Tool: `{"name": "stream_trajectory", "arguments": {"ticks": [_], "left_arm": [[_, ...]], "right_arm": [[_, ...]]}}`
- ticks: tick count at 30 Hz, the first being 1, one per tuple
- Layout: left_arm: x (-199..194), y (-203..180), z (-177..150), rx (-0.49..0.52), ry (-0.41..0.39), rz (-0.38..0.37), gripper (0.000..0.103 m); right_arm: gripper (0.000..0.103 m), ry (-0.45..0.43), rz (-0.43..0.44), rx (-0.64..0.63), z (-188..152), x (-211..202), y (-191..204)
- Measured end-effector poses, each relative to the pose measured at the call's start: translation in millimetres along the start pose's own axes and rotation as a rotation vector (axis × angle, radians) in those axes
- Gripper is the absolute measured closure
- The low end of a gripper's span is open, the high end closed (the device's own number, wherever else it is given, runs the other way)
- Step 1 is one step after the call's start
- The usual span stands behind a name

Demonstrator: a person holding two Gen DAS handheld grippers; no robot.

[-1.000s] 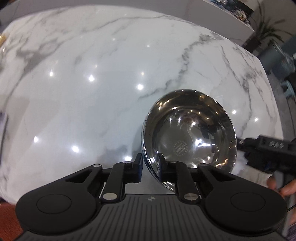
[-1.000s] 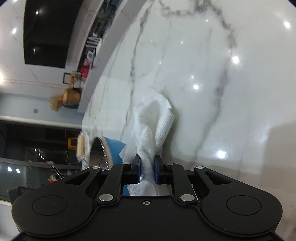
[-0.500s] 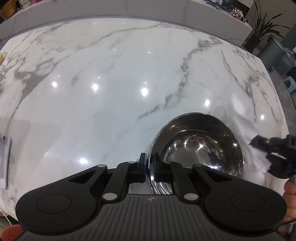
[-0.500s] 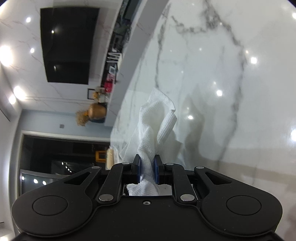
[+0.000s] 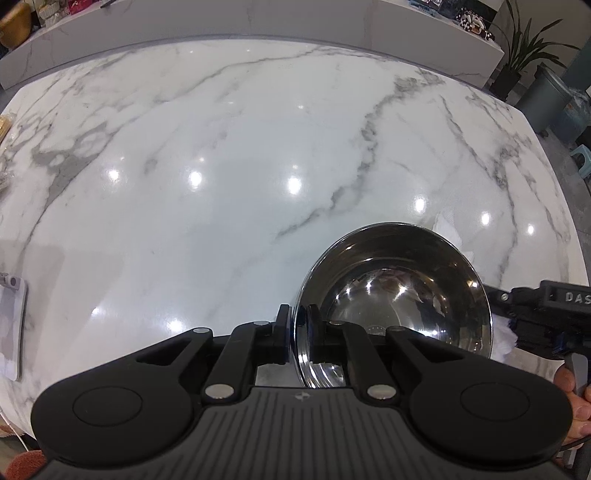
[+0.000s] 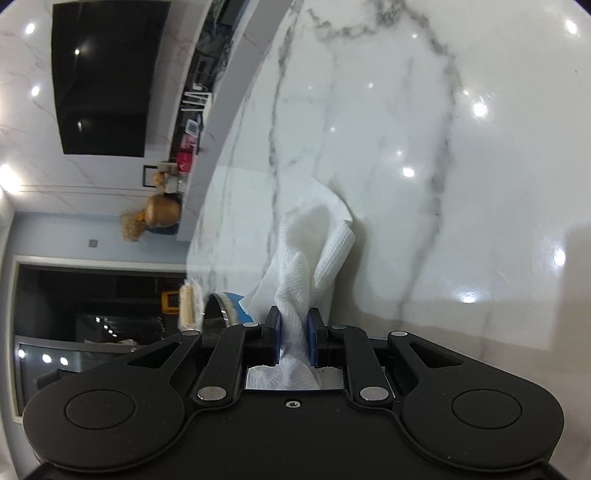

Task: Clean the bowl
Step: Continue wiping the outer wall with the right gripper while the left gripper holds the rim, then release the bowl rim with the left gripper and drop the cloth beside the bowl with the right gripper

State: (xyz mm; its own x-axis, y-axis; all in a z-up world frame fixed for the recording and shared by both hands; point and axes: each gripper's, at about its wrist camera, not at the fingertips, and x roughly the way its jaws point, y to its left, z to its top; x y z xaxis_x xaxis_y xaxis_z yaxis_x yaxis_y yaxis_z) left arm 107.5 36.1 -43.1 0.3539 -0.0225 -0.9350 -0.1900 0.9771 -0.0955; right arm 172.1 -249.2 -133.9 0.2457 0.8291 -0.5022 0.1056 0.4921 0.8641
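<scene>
Steel bowl (image 5: 399, 295) sits tilted over the marble counter (image 5: 221, 184), its near rim pinched between your left gripper's (image 5: 297, 334) fingers; your right gripper's (image 6: 293, 332) fingers clamp a white paper towel (image 6: 310, 254) beside it.

White marble countertop (image 5: 229, 155), grey veins, glossy, showed ceiling-light glare spots. A raised marble ledge (image 5: 258, 18) ran along its far edge. A potted plant (image 5: 524, 48) and grey bin (image 5: 546, 99) stood at the far right. In the right wrist view: dark wall panel (image 6: 103, 77), gold vase (image 6: 162, 212).
</scene>
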Motion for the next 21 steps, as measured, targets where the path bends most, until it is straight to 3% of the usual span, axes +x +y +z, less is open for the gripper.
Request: {"name": "stream_trajectory", "arguments": {"ticks": [7, 13, 17, 21], "left_arm": [[-0.1, 1.6, -0.2, -0.001, 0.0, -0.005, 0.096], [-4.9, 5.5, -0.2, -0.014, -0.019, -0.03, 0.095], [-13.0, 6.9, 0.9, -0.021, -0.043, -0.053, 0.072], [-20.7, 7.5, 0.4, -0.019, -0.058, -0.076, 0.063]], "right_arm": [[0.089, 0.02, -0.048, -0.019, -5.4, 7.5, -0.9], [0.089, -0.019, -0.056, -0.084, -8.9, -3.2, 12.7], [0.089, -0.092, -0.091, -0.206, -15.5, -24.4, 32.1], [0.089, -0.175, -0.228, -0.388, -26.7, -38.7, 55.9]]}}
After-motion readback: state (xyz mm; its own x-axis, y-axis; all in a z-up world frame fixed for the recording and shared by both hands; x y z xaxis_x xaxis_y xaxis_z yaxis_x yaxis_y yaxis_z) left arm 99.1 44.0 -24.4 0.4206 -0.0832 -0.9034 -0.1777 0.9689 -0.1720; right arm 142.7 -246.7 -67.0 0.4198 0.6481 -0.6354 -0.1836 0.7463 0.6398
